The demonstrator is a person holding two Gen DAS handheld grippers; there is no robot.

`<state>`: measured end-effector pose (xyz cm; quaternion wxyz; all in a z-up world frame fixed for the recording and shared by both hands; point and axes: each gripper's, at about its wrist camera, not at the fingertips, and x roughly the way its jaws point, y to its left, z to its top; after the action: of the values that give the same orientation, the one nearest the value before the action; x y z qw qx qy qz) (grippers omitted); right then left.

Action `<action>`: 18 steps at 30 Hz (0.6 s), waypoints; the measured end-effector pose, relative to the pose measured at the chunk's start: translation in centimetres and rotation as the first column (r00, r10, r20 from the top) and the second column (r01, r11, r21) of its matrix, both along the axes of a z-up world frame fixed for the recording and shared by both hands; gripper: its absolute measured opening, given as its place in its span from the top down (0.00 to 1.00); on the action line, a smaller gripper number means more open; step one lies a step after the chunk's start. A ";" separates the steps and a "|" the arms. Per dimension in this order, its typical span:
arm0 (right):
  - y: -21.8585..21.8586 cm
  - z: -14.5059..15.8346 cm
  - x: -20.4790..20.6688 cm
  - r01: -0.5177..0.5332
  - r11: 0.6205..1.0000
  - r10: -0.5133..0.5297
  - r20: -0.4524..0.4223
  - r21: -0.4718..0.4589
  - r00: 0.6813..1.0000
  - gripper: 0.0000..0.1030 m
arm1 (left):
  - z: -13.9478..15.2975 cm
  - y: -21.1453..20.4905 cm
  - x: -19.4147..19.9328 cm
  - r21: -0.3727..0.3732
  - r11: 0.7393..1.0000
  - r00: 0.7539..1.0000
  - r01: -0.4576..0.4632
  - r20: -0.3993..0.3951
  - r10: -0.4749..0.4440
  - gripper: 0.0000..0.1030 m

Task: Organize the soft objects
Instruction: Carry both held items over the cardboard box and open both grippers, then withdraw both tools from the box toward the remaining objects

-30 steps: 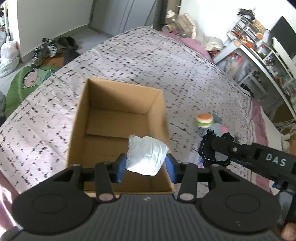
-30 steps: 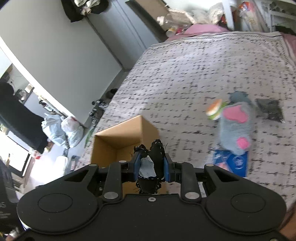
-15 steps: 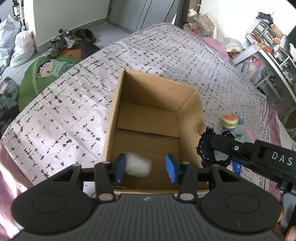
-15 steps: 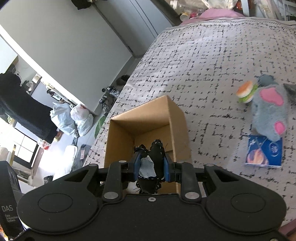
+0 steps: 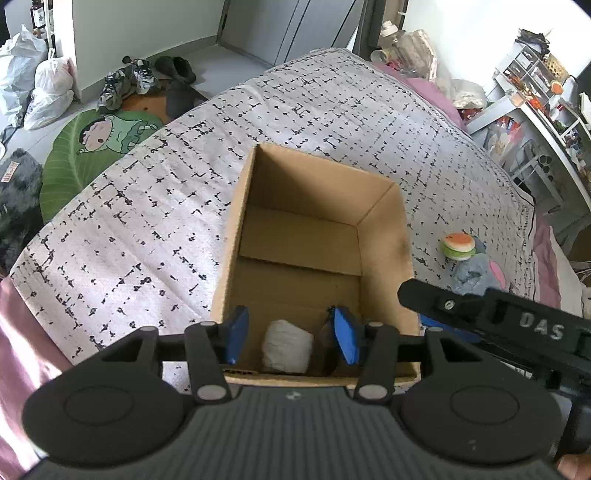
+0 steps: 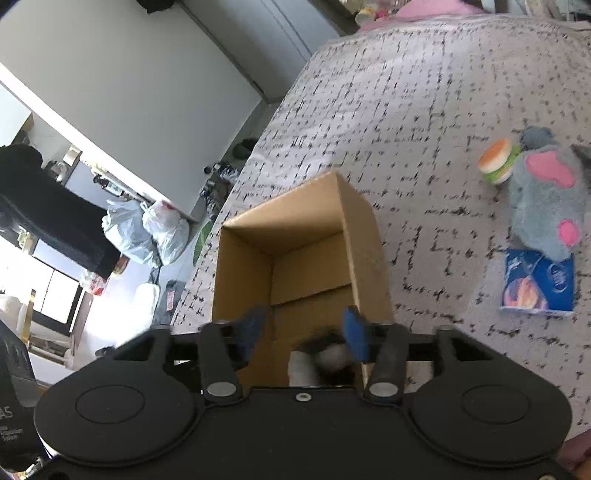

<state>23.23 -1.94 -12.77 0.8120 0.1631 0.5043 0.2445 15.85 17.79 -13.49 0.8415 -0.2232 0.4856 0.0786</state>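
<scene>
While both grippers hang over the cardboard box (image 5: 384, 236) on the bed (image 5: 147, 206), the left gripper (image 5: 291, 334) gapes wide with nothing in it, and a white bundle (image 5: 286, 350) lies on the box floor beneath. The right gripper (image 6: 303, 328) is spread wide too, above a dark lacy item (image 6: 325, 352) beside that bundle. A grey plush toy (image 6: 543, 199) rests on the bed well apart.

This is a lived-in bedroom in a home: a bed (image 5: 332, 122) under a white spread with black dashes fills the middle. On the floor off the bed's far corner lie shoes (image 5: 129, 79), a green cartoon rug (image 5: 92, 147) and tied plastic bags (image 5: 48, 92). Along the bed's other side stands a cluttered white shelf unit (image 5: 535, 92), with closet doors (image 5: 295, 26) beyond the bed.
</scene>
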 end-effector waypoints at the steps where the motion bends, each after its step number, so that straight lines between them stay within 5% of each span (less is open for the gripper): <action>1: -0.2 0.2 -0.1 0.002 1.000 -0.002 0.009 -0.006 1.000 0.48 | 0.0 -0.1 0.0 -0.005 1.000 1.000 0.000 -0.002 0.000 0.51; 11: -4.0 1.5 -0.6 0.013 0.999 -0.012 0.029 -0.041 0.999 0.48 | 0.4 -1.8 0.5 -0.035 0.999 1.000 0.022 -0.010 -0.023 0.34; 18: -7.5 2.3 -0.6 0.054 0.996 -0.050 0.053 -0.075 0.997 0.47 | 1.1 -4.0 1.2 -0.036 0.998 0.998 0.055 0.000 -0.055 0.31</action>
<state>22.64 -9.43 -10.50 0.8364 0.1387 0.4878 0.2081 17.10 13.76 -12.41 0.8391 -0.2247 0.4932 0.0465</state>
